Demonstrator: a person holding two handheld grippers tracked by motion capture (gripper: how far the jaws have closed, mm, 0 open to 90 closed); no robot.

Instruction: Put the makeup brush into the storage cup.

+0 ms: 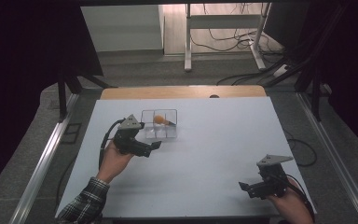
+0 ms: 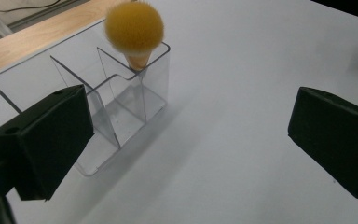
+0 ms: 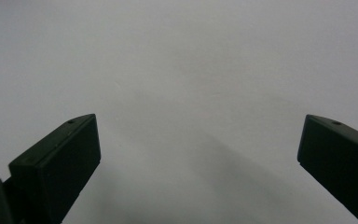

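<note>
A clear plastic organiser (image 1: 159,124) with several compartments stands on the white table, left of centre; in the left gripper view the organiser (image 2: 98,112) is close in front. A makeup brush (image 1: 160,119) with a fluffy orange head stands handle-down in a far compartment, its brush head (image 2: 134,25) sticking above the rim. My left gripper (image 1: 154,147) hovers just in front of the organiser, open, nothing between its jaws. My right gripper (image 1: 243,187) rests near the table's front right corner, open over bare white surface (image 3: 182,84).
The white table top (image 1: 214,140) ends in a wooden strip (image 1: 182,92) at the far edge. Beyond stand a desk frame (image 1: 223,28) and loose cables (image 1: 242,42) on the floor. Metal rails (image 1: 42,158) run along both sides.
</note>
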